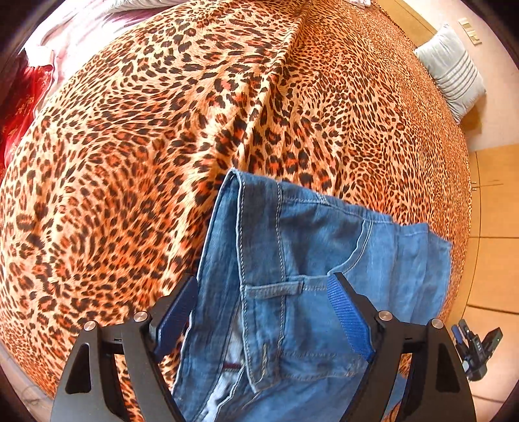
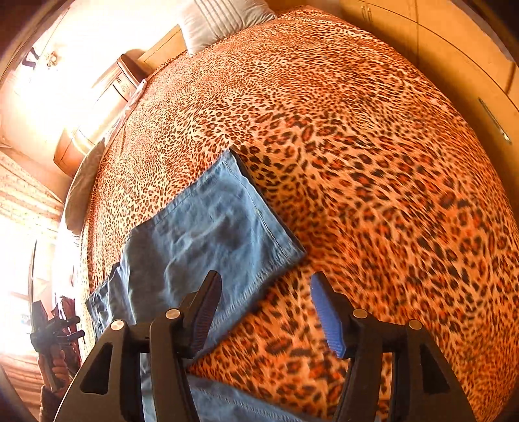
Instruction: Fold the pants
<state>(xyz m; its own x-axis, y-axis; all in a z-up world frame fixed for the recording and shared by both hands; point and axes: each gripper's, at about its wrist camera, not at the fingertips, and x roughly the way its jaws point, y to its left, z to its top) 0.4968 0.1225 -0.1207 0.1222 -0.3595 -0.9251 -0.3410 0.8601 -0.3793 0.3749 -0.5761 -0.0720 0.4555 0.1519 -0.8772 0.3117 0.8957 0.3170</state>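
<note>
Blue jeans [image 1: 308, 233] lie folded on a leopard-print bedspread [image 1: 129, 146]. In the left wrist view the waistband end with a belt loop and pocket seam sits directly under my left gripper [image 1: 262, 277]. Its jaws are spread wide on either side of the denim and the pads do not press on it. In the right wrist view the leg end of the jeans [image 2: 211, 227] lies flat, its hem pointing up and right. My right gripper [image 2: 266, 275] hovers open just past the hem. One finger is over the denim's edge, the other over the bedspread [image 2: 373, 162]. Nothing is held.
A striped grey pillow [image 1: 451, 71] lies at the bed's far right corner, red cloth [image 1: 19, 97] at the left edge. Wooden floor [image 1: 493, 259] runs along the right. A nightstand [image 2: 97, 107] and another pillow [image 2: 220, 19] stand beyond the bed; wardrobe doors [image 2: 454, 48] are to the right.
</note>
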